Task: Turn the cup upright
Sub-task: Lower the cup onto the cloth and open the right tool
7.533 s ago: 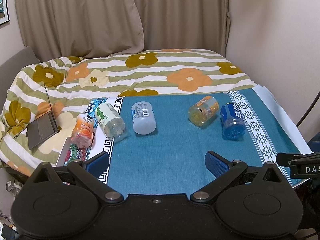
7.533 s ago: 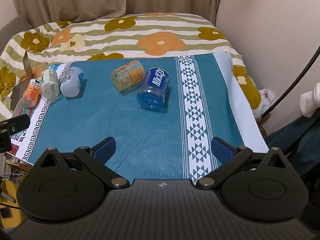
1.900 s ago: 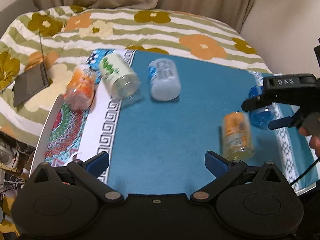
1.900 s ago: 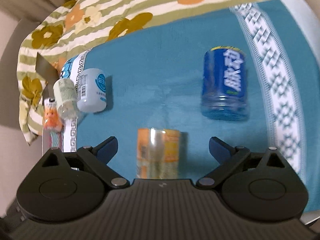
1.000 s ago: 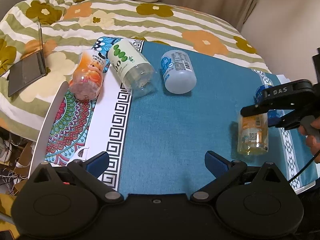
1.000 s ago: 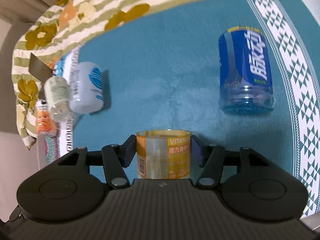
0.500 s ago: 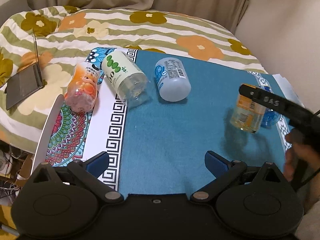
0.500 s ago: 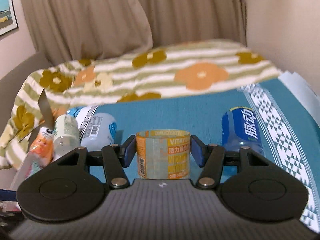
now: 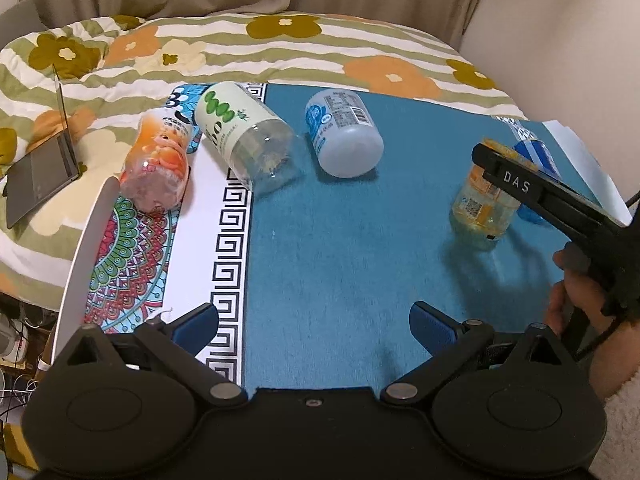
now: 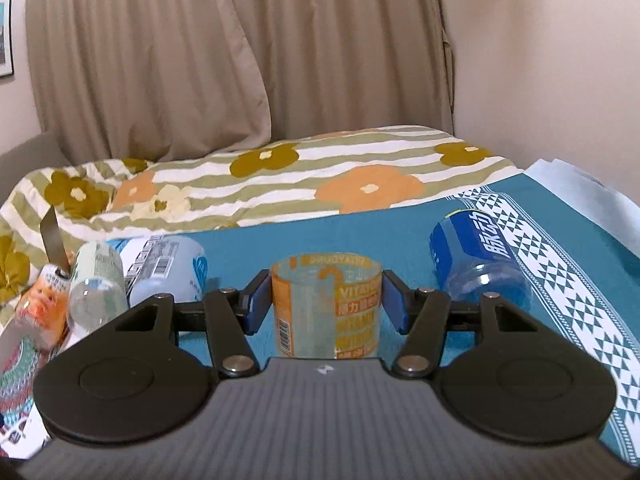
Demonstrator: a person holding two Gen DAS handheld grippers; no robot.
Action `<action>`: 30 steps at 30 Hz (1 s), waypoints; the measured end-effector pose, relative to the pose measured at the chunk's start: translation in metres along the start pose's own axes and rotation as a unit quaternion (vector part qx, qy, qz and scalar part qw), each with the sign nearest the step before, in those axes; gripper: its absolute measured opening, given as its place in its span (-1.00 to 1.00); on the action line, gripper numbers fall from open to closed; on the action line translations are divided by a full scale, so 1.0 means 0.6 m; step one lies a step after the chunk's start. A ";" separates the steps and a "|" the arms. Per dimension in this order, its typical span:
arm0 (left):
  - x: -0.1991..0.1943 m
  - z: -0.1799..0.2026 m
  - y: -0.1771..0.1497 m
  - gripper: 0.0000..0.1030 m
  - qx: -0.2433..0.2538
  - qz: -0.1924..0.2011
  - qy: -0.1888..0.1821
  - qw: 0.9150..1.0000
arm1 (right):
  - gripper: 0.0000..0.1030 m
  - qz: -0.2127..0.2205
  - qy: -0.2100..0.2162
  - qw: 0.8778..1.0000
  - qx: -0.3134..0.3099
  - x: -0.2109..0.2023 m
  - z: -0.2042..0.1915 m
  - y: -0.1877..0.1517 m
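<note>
The orange cup point(image 10: 326, 306) stands mouth-up on the teal cloth point(image 9: 340, 260), between the pads of the right gripper point(image 10: 326, 304). The jaws sit narrow, flanking the cup, but whether they touch or have just parted I cannot tell. The flip of this cup looks done; the next move calls for spreading the jaws and backing straight off without tipping it. The left gripper point(image 9: 314, 322) hangs wide apart and empty at six o'clock of the cloth. In its view the cup sits at three o'clock; the blue cup point(image 10: 476, 256) lies on its side just beyond. The white cup point(image 9: 344, 134), green-dotted cup point(image 9: 244, 140) and peach cup point(image 9: 158, 160) lie toward eleven. Behind lie a floral quilt point(image 9: 280, 52) and beige curtains point(image 10: 200, 60).
</note>
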State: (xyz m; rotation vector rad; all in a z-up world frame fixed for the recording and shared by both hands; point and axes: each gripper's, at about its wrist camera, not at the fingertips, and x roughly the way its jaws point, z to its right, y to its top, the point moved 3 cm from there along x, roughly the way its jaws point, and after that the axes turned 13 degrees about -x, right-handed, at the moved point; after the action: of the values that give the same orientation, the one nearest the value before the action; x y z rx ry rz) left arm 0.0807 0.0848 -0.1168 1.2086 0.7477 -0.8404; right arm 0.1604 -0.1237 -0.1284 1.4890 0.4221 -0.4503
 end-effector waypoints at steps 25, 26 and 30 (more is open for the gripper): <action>-0.017 0.026 -0.010 1.00 -0.011 0.015 0.006 1.000 | 1.00 -0.045 0.043 0.997 -0.047 -0.032 -0.001 0.002; -0.023 0.028 -0.008 1.00 -0.010 0.018 0.007 1.000 | 1.00 -0.048 0.046 0.996 -0.052 -0.037 0.002 0.006; -0.053 0.045 -0.003 1.00 0.000 0.037 0.013 0.999 | 1.00 -0.081 0.057 0.993 -0.056 -0.063 0.025 0.027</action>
State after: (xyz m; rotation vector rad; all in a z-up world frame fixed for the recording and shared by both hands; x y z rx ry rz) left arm 0.0645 0.0629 -0.0851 1.2416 0.7201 -0.7654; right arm 0.1371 -0.1374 -0.0942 1.3822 0.6527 -0.4627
